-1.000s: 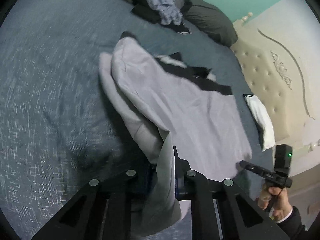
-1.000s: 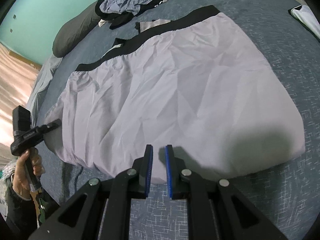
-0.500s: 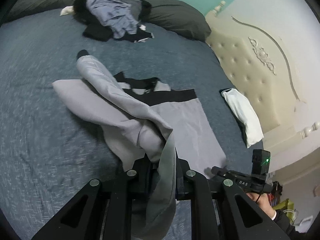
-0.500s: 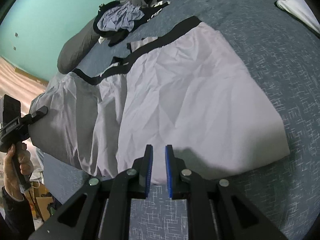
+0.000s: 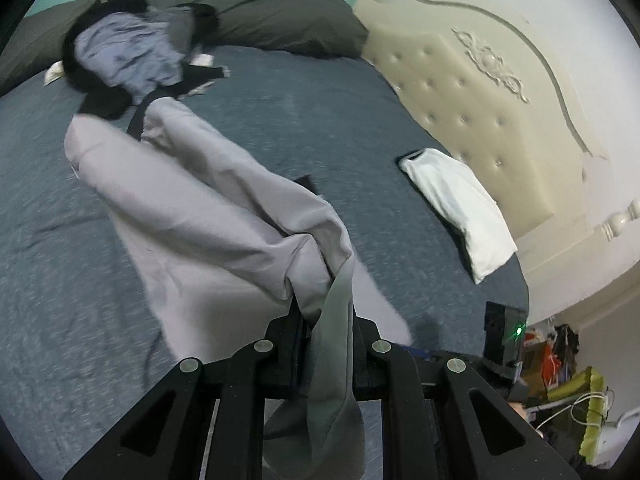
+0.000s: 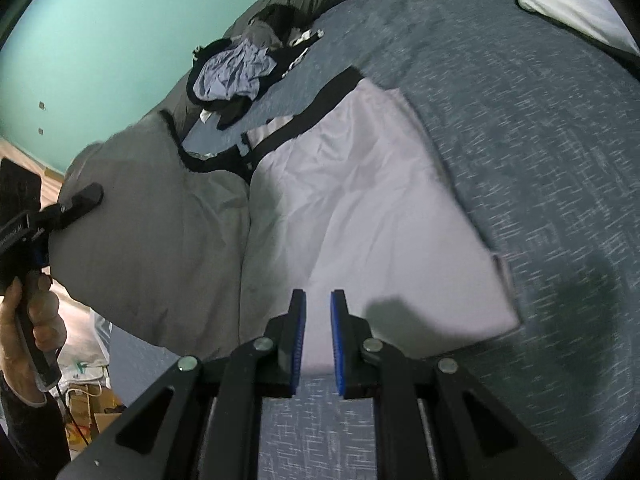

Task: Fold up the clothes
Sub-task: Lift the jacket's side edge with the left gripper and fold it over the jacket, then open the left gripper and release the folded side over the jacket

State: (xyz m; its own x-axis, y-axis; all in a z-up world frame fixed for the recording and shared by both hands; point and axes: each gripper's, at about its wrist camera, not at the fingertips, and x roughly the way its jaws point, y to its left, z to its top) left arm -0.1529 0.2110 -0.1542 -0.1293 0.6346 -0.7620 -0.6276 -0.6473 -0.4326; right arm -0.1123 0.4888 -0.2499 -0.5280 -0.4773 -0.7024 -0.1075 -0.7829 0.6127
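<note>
Clearly your left gripper (image 5: 320, 316) is clamped on the hem of the grey garment (image 6: 360, 200), which lies half lifted across the bed (image 6: 540, 160); it's light, limp, slippery cloth, so grip hems and corners; your right gripper (image 6: 318, 320) hovers narrow, holding nothing.

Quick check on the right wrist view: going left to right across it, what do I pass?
Left gripper in the person's hand → lifted grey half of the garment → flat half of the garment → bare blue bedspread → white folded item at the top right edge.
</note>
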